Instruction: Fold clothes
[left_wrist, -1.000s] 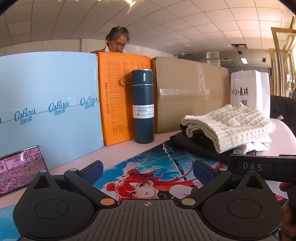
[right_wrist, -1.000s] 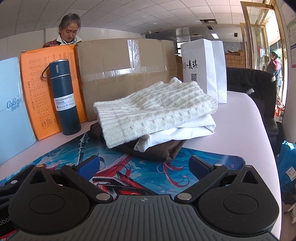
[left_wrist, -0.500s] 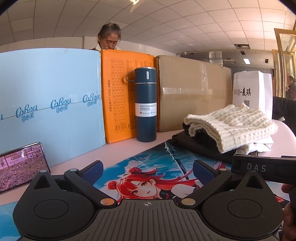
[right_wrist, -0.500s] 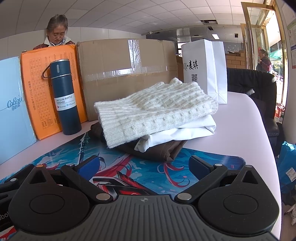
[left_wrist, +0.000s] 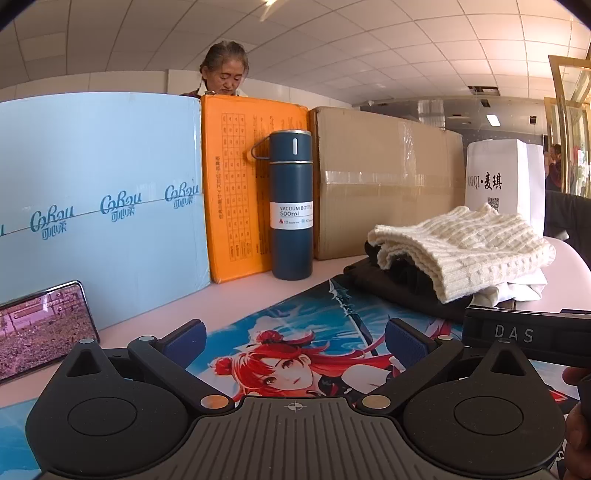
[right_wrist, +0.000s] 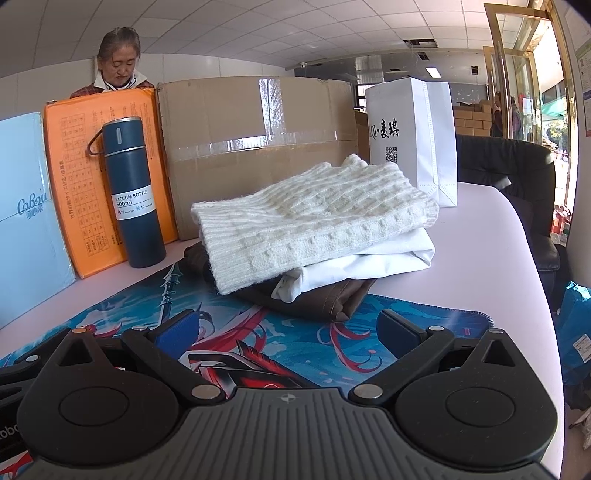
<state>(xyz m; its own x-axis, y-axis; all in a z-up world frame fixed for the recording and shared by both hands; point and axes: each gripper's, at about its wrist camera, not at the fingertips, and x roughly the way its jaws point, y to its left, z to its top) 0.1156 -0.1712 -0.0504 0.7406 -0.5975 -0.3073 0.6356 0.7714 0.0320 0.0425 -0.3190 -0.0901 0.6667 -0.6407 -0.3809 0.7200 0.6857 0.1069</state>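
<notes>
Both tongs released above the printed mat, folded clothes stacked just ahead.

The left tongs (left_wrist: 295, 341) and the right tongs (right_wrist: 286, 330) hang low over the anime-print mat (right_wrist: 314, 332) with their blue pads spread wide and nothing between them. The clothes pile (right_wrist: 314, 236) sits at the far edge of the mat, partly on it and partly on the pale counter (right_wrist: 491, 258): a cream knit sweater (left_wrist: 461, 243) on top, a white garment (right_wrist: 388, 262) under it, and a dark brown garment (right_wrist: 325, 299) at the bottom. Beyond the mat, left of the pile, a dark blue vacuum bottle (left_wrist: 291, 206) stands upright against an orange box (left_wrist: 236, 184); a cardboard box (right_wrist: 258, 147) stands right behind the pile, and a white paper bag (right_wrist: 410, 136) just to the pile's right. A phone (left_wrist: 40, 328) leans on the light blue box (left_wrist: 99, 206) at the mat's far left. A person (left_wrist: 225, 74) stands behind the boxes.
</notes>
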